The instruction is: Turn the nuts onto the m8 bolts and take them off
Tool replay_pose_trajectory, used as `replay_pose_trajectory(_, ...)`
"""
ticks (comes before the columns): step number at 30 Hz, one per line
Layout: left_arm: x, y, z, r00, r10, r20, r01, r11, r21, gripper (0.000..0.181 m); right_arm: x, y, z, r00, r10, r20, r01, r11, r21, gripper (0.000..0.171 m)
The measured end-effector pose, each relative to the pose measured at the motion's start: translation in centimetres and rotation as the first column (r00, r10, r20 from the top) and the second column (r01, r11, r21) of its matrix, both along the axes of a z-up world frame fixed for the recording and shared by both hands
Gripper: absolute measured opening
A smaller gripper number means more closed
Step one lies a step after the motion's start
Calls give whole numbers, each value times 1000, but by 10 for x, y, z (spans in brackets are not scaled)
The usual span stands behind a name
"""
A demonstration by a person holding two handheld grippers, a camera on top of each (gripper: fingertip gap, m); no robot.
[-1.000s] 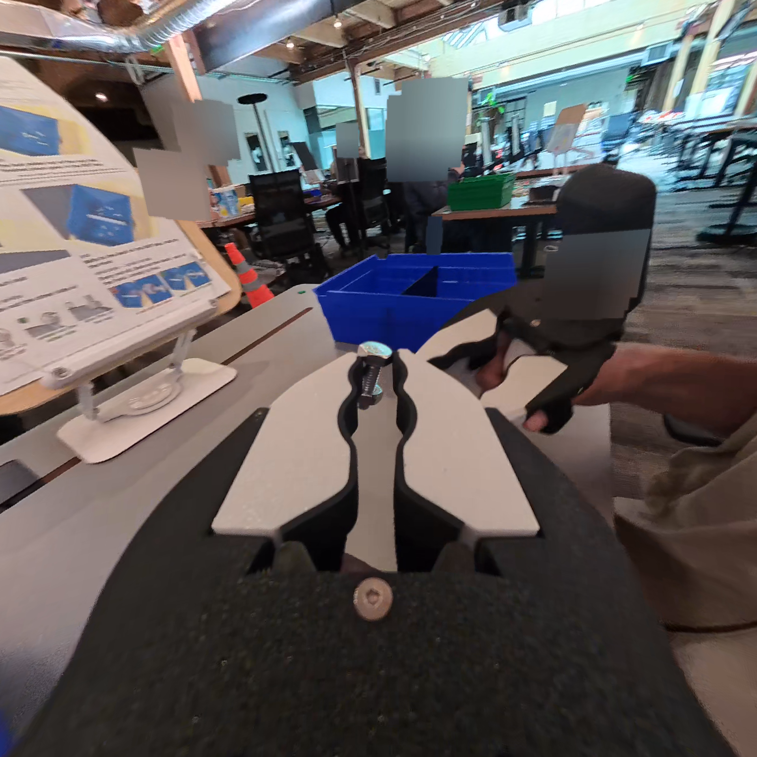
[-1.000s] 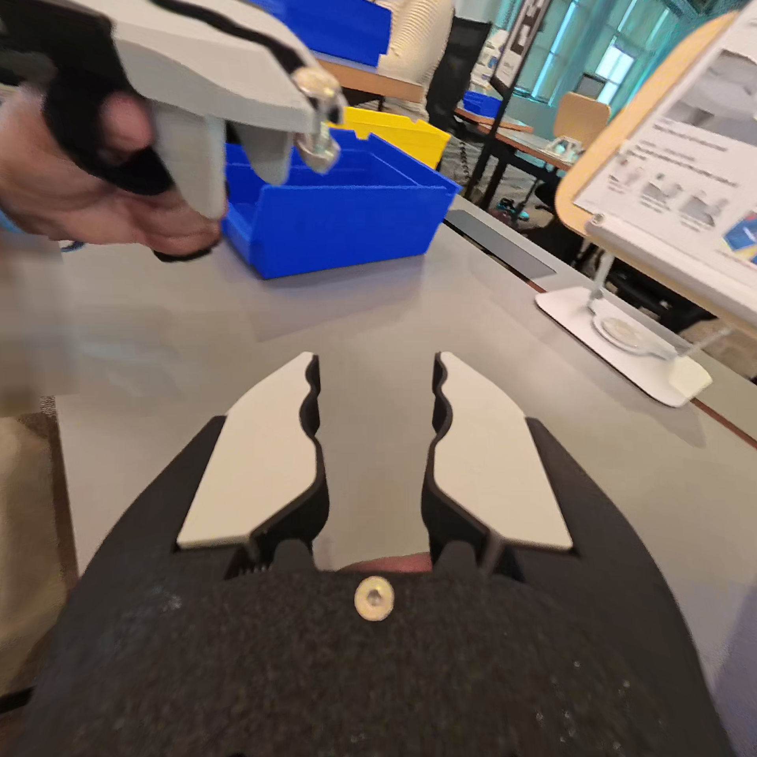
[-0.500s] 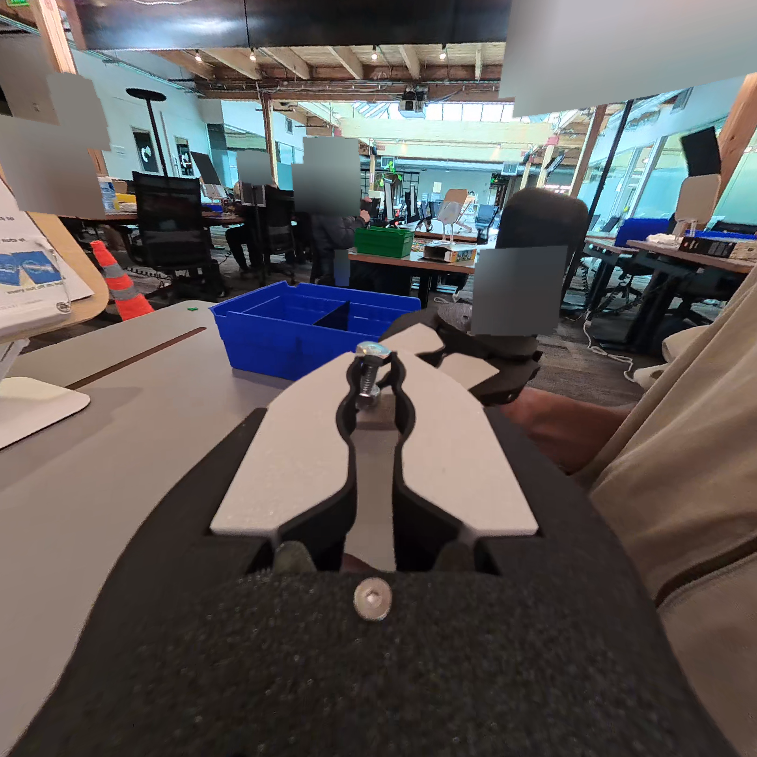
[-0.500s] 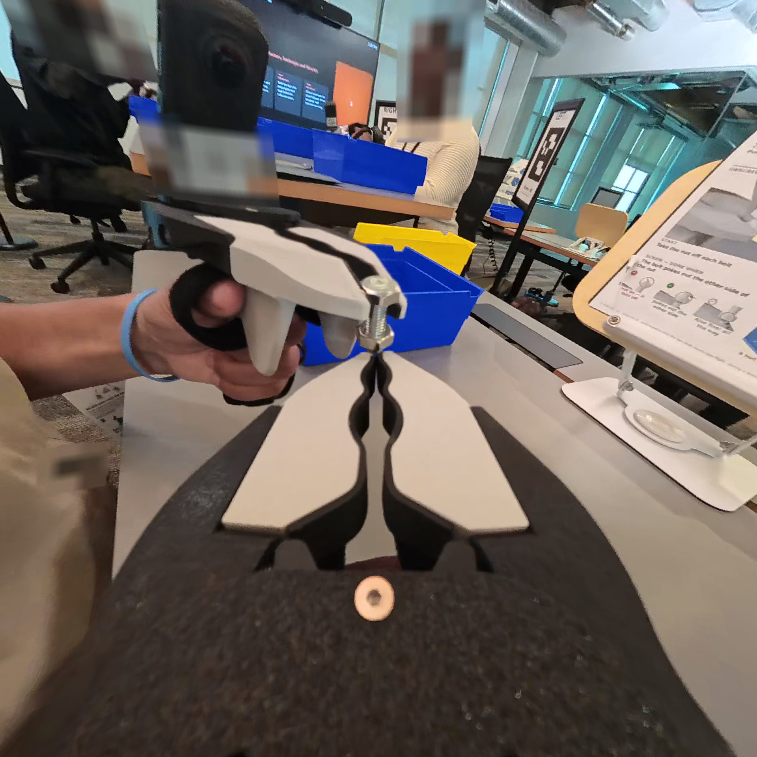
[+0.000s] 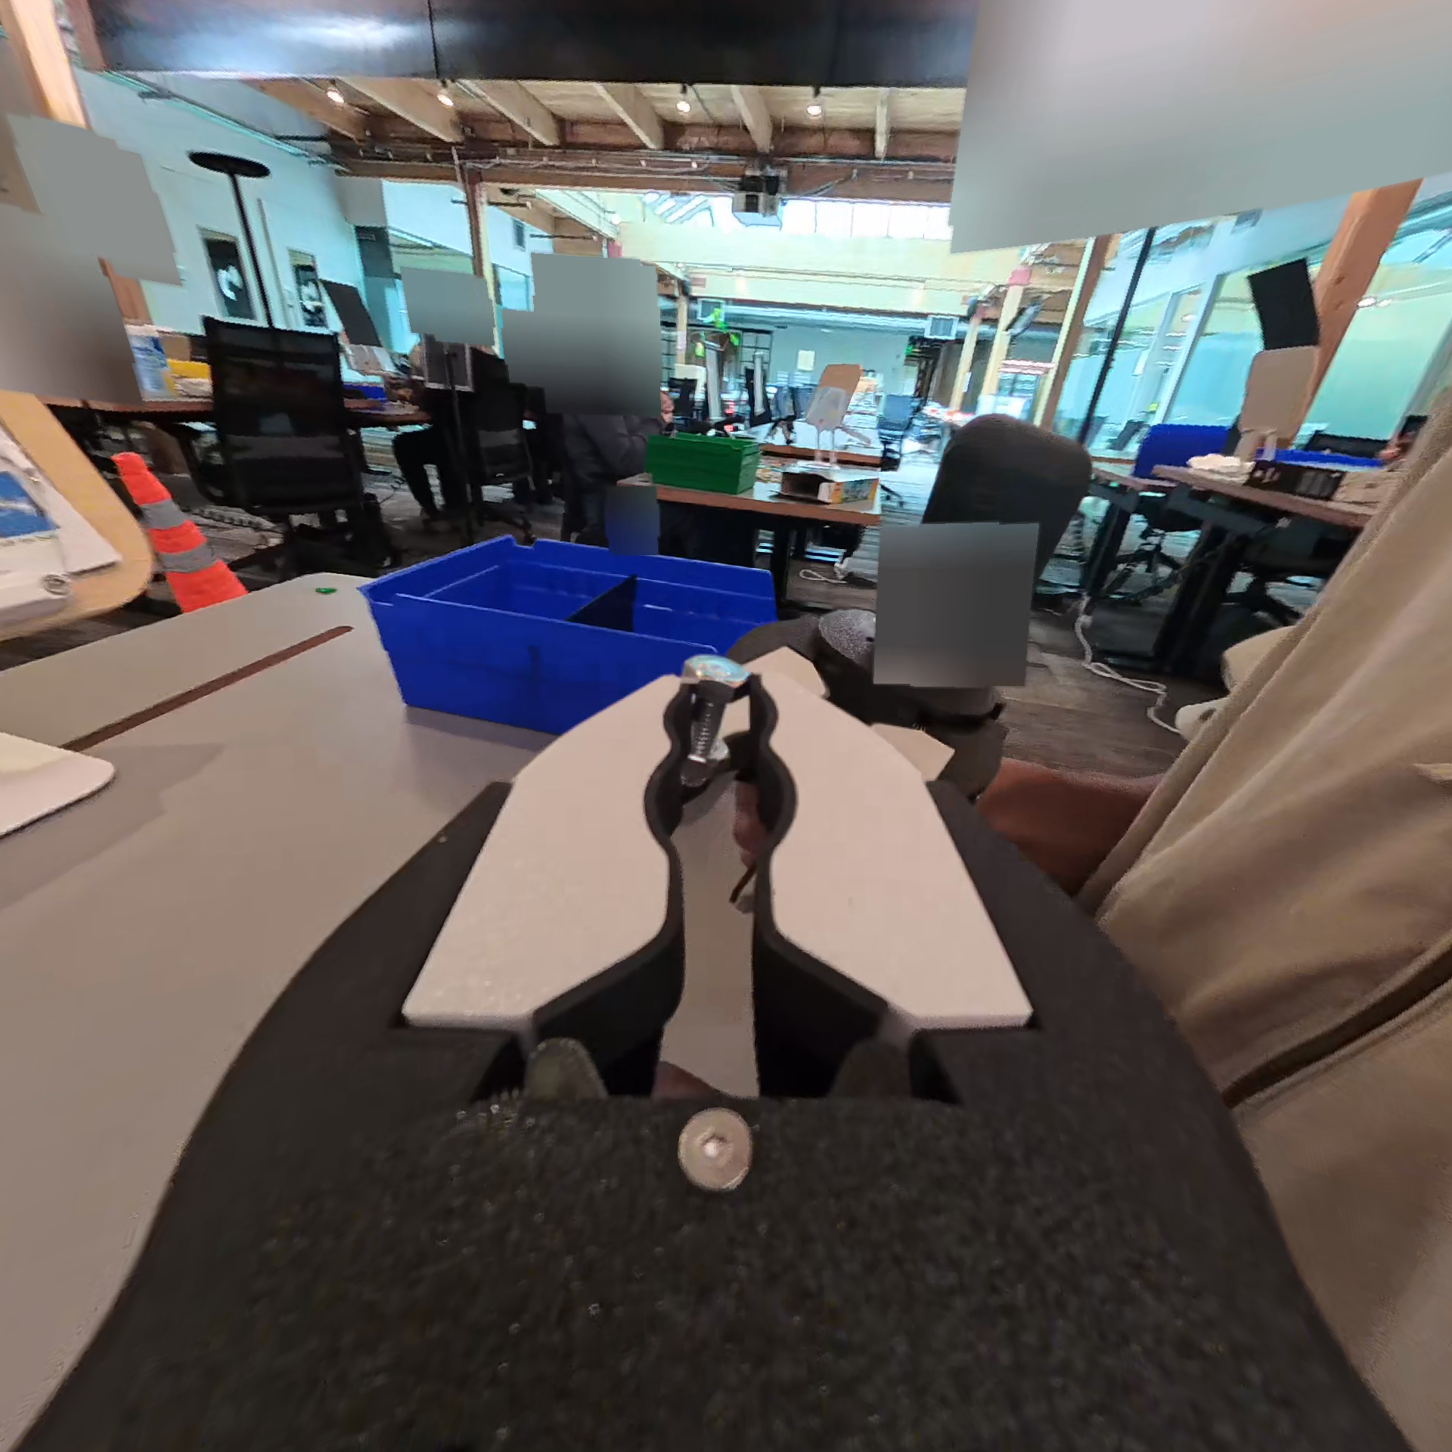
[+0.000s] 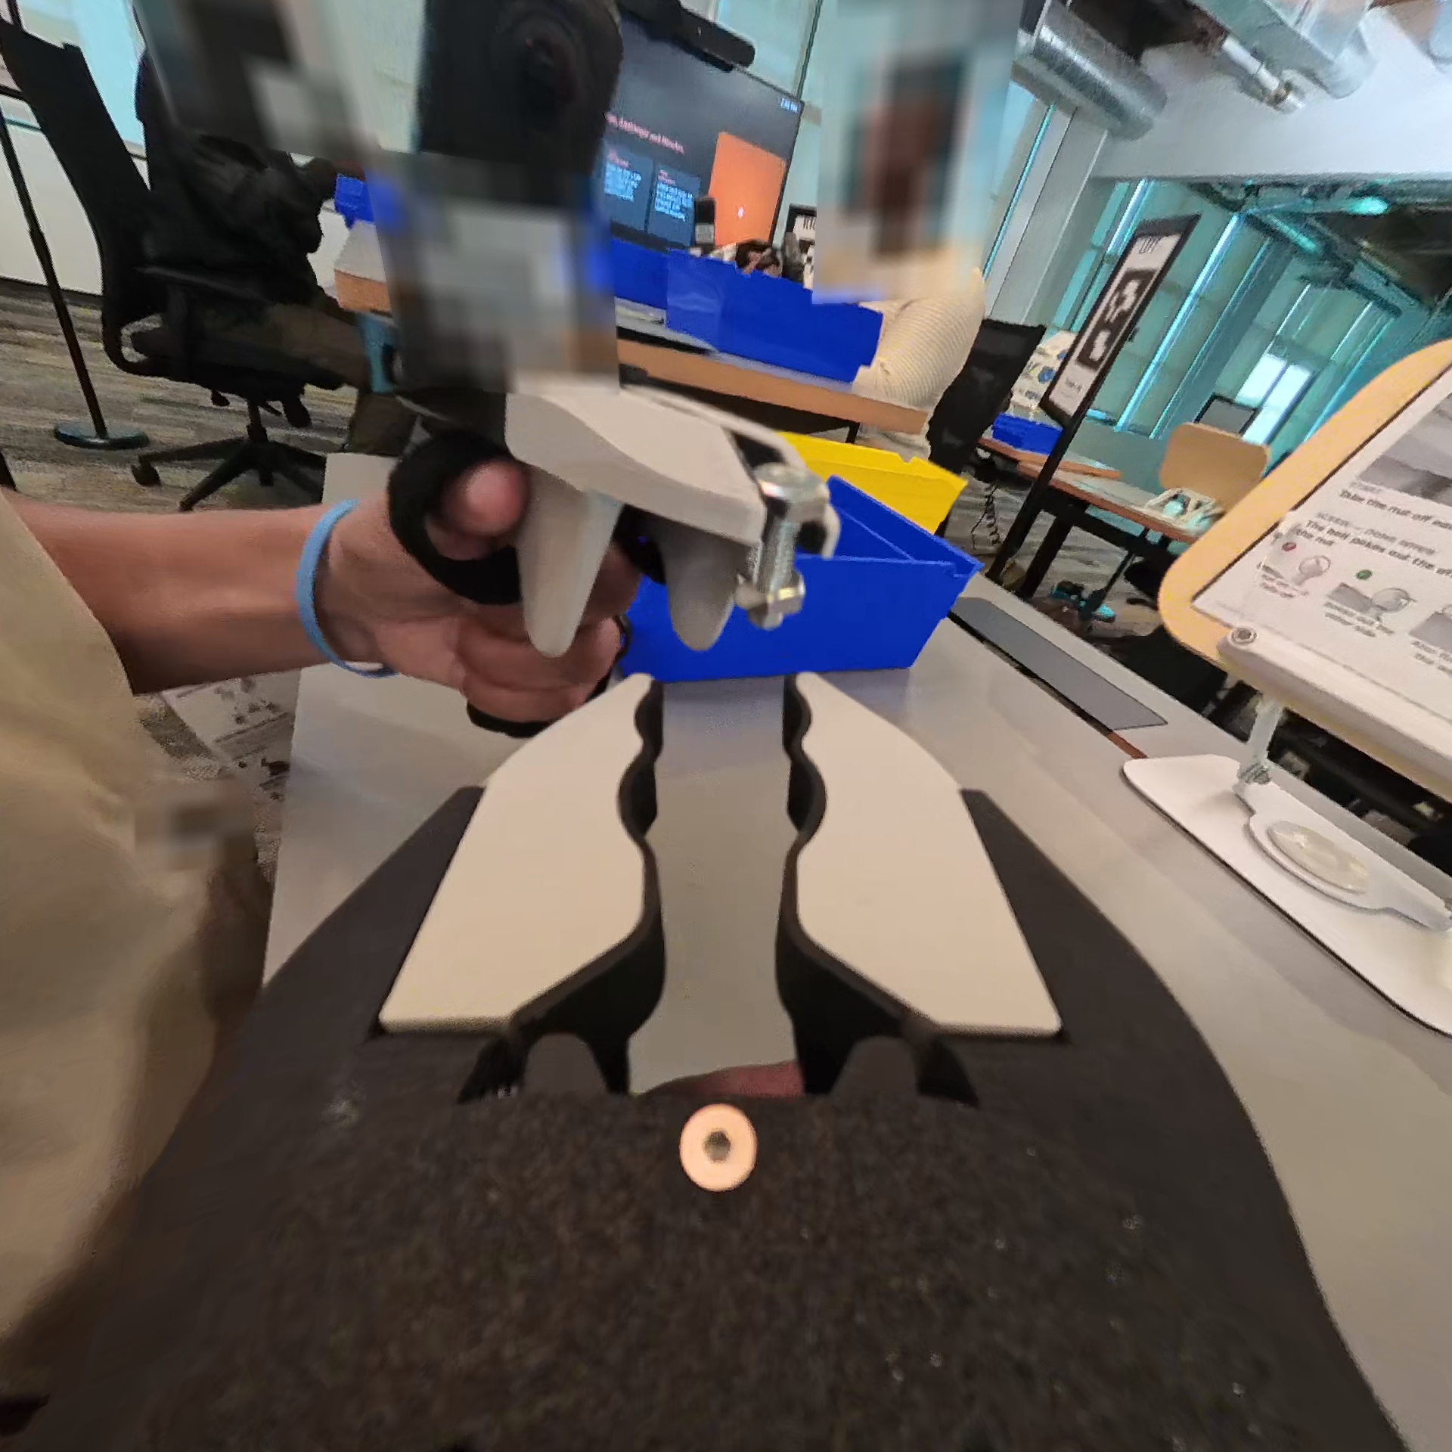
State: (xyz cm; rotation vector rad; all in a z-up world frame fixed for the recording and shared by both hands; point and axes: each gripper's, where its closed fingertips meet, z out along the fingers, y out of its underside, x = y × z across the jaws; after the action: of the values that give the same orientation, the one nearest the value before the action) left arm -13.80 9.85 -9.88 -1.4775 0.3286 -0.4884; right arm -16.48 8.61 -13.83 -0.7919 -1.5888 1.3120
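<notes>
My left gripper [image 5: 715,691] is shut on a silver bolt [image 5: 705,719], which stands upright with its hex head above the fingertips. A nut [image 5: 702,760] sits at the lower end of the thread. The right wrist view shows the same bolt [image 6: 782,542] and nut [image 6: 774,601] hanging from the left gripper's fingers [image 6: 644,471], held in the air above the table. My right gripper [image 6: 721,707] is open and empty, its tips just below and in front of the nut, not touching it. Part of it shows in the left wrist view behind the bolt [image 5: 856,668].
A blue divided bin [image 5: 503,644] stands on the grey table [image 5: 196,825] just beyond the grippers; it also shows in the right wrist view [image 6: 864,621]. An instruction board on a white stand [image 6: 1296,856] is at the table's side. A person's beige clothing [image 5: 1296,864] is close by. My right fingertips sit around 4 centimeters from my left ones.
The right gripper came up to the bolt, shut right under the nut half a second ago, and has opened again. The left gripper kept its hold on the bolt and swung slightly.
</notes>
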Motion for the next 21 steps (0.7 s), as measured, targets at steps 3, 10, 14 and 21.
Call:
replay_pose_trajectory(3, 6, -1, -2, 998, -53, 40, 54, 999, -6, 14, 1, -3, 9, 999, 1, -48, -2, 1000, -26, 27)
replay_pose_trajectory(10, 11, -3, -12, 997, -72, 5, 72, 997, -35, 14, 2, 2, 1, 1000, 24, 19, -23, 999, -28, 10)
replay_pose_trajectory(14, 12, -3, -17, 997, -66, -48, 63, 997, -50, 14, 4, 3, -4, 998, 31, 50, -32, 999, 9, 9)
replay_pose_trajectory(21, 13, -6, -24, 995, -66, -80, 61, 996, -67, 14, 11, 7, -9, 995, 39, 88, -45, 997, 64, 6)
